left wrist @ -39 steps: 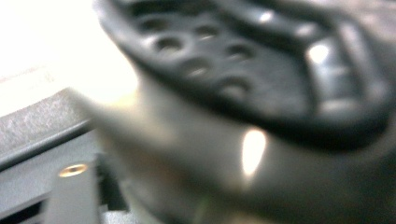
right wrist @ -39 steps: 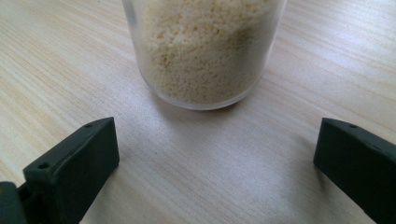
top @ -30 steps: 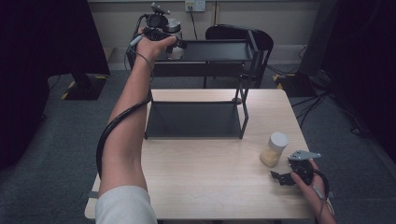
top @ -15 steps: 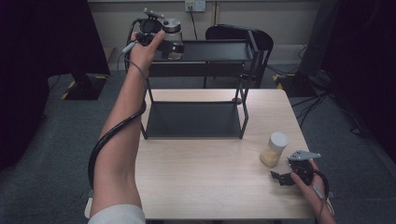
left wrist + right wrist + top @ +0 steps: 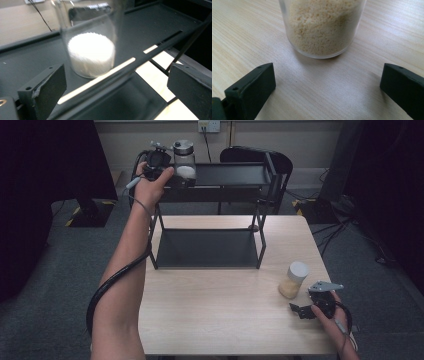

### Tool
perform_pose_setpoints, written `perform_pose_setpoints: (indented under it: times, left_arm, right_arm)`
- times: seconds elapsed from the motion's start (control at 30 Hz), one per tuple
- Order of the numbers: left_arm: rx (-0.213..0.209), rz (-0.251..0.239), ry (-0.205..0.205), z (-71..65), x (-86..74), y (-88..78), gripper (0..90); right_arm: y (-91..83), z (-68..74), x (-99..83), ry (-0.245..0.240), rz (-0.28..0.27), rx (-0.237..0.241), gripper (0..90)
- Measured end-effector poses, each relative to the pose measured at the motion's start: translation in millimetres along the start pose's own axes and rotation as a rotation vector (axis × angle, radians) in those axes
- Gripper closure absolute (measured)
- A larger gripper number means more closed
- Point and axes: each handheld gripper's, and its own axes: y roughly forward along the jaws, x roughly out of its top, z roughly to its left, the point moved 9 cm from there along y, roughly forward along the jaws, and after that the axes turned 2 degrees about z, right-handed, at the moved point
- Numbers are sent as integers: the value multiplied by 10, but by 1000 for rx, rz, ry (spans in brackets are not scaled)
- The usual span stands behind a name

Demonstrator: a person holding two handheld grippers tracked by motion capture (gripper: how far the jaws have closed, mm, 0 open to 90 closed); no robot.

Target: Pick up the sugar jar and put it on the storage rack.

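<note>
On the far left of the black rack's top shelf (image 5: 235, 174), the jar of white powder (image 5: 184, 162) stands upright with its metal lid on; the left gripper (image 5: 176, 179) sits just on its near side, jaws spread wide after just opening, the jar free ahead of them and touched by neither pad. Near the table's (image 5: 210, 320) right edge, the right gripper (image 5: 298, 311) rests with jaws wide apart, gripping nothing; the jar of beige grains (image 5: 293, 280) stands just beyond it.

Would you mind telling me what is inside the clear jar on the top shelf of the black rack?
The jar holds a white granular fill in its lower part; above it the glass looks empty. Its metal lid hides the top.
</note>
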Motion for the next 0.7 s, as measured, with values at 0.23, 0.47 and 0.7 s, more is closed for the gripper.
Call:
perform_pose_setpoints:
  times: [0.23,0.47,0.7]
  left_arm:
    - [-20,-11,4,-43,-110,8,21]
    - [-35,-15,5,-85,-220,23,22]
    - [-48,-13,12,-117,-310,41,23]
  right_arm:
    - [0,0,0,0,0,0,0]
    - [0,0,0,0,0,0,0]
    - [0,0,0,0,0,0,0]
